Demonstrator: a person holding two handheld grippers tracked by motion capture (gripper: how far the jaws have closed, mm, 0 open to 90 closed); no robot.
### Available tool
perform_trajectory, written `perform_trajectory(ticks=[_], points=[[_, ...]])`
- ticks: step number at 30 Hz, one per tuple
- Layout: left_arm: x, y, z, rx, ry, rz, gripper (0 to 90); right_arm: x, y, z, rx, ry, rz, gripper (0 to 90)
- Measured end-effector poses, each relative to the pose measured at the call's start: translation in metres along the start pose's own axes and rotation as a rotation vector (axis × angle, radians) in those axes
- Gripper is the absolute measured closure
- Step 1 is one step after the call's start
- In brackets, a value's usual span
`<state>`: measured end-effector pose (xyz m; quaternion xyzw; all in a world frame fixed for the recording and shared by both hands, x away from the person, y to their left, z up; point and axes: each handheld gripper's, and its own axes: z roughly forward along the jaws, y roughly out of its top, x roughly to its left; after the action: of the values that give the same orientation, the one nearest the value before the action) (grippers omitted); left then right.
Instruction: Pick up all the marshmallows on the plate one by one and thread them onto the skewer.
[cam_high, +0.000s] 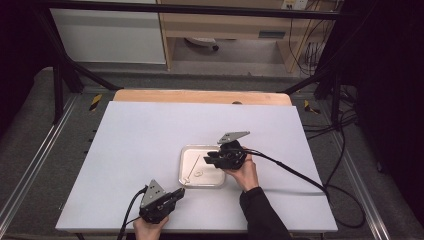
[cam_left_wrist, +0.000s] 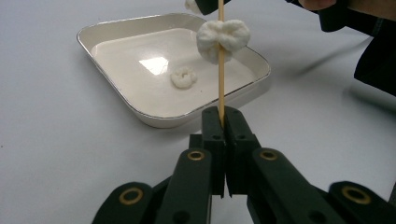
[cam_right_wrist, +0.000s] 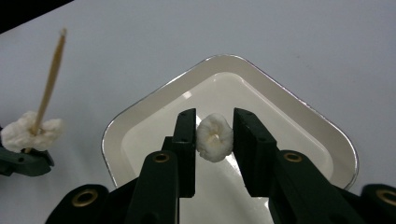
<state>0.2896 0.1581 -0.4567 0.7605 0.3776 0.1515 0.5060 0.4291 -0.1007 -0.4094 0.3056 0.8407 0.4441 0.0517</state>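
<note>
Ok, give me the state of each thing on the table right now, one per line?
Thin wooden skewer: upright, clamped at its base by the left gripper, one white puffy piece threaded on.
Right gripper: shut on a second white puffy piece.
Shallow white square tray: holds one loose white piece.

The high view looks forward and down over the table (cam_high: 150, 130); both gripper views sit low and close (facing oppositely), sharing the tray (cam_left_wrist: 116, 35).
</note>
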Motion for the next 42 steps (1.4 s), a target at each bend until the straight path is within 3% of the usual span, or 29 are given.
perform_trajectory(ticks=[9, 17, 26, 30, 42], points=[[-0.001, 0.0, -0.001, -0.004, -0.001, 0.005, 88.0, 0.004, 0.003, -0.017, -0.045, 0.033, 0.017, 71.4], [-0.002, 0.001, 0.0, -0.002, -0.006, 0.011, 88.0, 0.001, -0.001, -0.035, -0.093, 0.061, 0.061, 71.8], [-0.004, 0.001, 0.001, -0.004, -0.012, 0.023, 88.0, 0.002, -0.004, -0.054, -0.155, 0.123, 0.109, 71.8], [-0.005, 0.001, 0.002, -0.005, -0.016, 0.029, 88.0, 0.002, -0.002, -0.061, -0.182, 0.137, 0.108, 71.6], [-0.007, 0.003, 0.003, -0.006, -0.026, 0.043, 88.0, 0.0, 0.005, -0.066, -0.263, 0.226, 0.188, 71.4]])
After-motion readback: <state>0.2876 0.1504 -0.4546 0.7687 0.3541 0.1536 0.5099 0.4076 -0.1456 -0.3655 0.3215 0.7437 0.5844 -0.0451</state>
